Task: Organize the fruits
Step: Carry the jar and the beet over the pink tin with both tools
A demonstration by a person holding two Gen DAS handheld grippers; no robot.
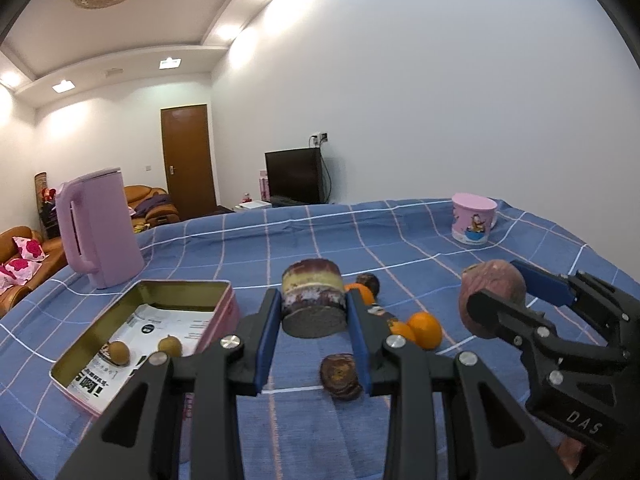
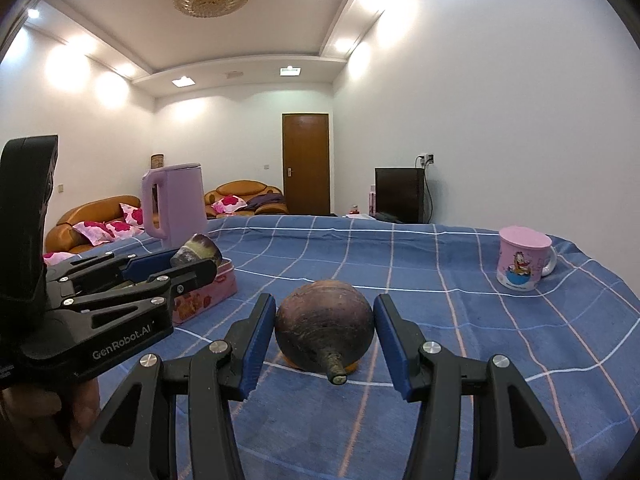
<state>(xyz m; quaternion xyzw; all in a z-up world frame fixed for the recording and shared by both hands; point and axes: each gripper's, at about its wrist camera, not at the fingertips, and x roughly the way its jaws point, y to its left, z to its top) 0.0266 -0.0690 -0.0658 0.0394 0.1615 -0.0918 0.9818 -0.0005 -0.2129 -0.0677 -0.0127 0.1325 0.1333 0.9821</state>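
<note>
— Fruit chunk point(image 1: 313, 304) clamped in the left gripper point(image 1: 313, 300), flat cut face toward the camera, short axis running straight out along the fingers. Held clear of the blue cloth point(image 1: 400, 240).

— And the right gripper point(image 2: 325, 300)?

— Closed on the round fruit point(image 2: 324, 328), stem end pointing back at the lens, pads pressing both flanks. Lifted too, with something orange peeking out underneath.

— So 2 claws, both loaded. Where to drop?

— Pink tin point(image 1: 180, 286), most likely. Sits down and to the left of the left claw, just beside its left finger, lid off, 2 small brown fruits point(image 1: 119, 353) already inside on printed paper.

— Nearer to which hand?

— Left, clearly. From the right claw, well off to the left, with the whole left gripper standing in between.

— Meaning left goes first?

— Probably. Short swing left and a little down for the chunk. Sending the right one across now risks knocking into the left gripper.

— Anything below to mind?

— Dark slice point(image 1: 340, 376) right under the left fingertips, oranges point(image 1: 426, 330) just to the right and below, between the 2 claws. Nothing between claw and tin except the near wall of the tin itself.

— Room inside?

— Looks like plenty toward the far end; near end taken by the 2 small ones. Better to lift over the rim than slide in.
</note>
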